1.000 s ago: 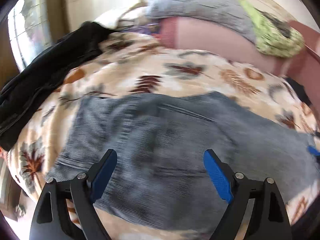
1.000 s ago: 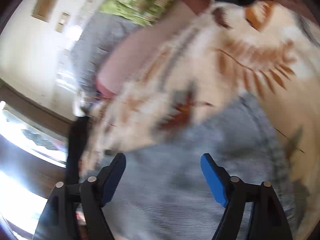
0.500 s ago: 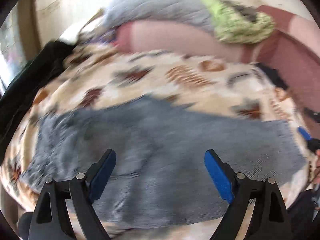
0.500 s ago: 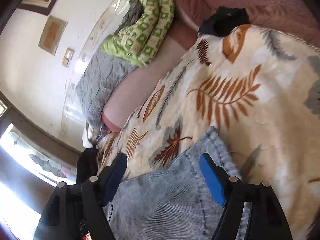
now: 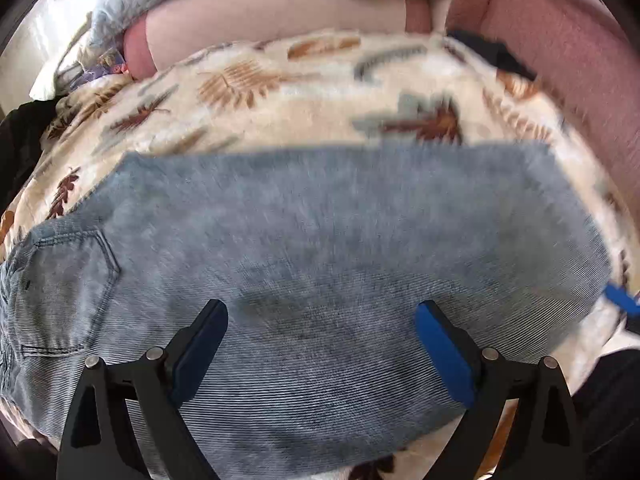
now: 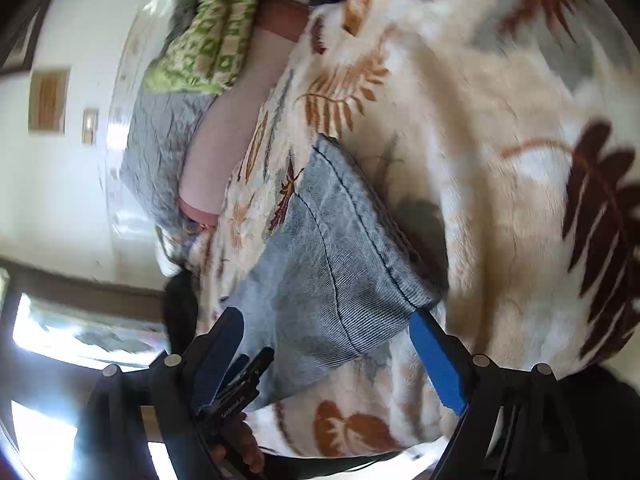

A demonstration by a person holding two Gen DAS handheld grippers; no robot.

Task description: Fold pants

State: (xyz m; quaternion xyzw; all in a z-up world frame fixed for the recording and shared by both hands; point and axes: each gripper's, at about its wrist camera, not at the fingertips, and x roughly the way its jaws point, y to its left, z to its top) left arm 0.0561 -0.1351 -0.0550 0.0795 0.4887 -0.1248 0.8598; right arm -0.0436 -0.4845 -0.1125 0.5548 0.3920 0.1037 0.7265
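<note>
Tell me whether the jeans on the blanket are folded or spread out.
Folded once lengthwise, not yet crosswise. The jeans lie as one long flat strip on the leaf-print blanket; two stacked hems show at the leg end.

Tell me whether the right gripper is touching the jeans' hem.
Cannot tell. In the right wrist view the right gripper has its jaws opening around the jeans' hem, but no view shows plain contact or gap.
</note>
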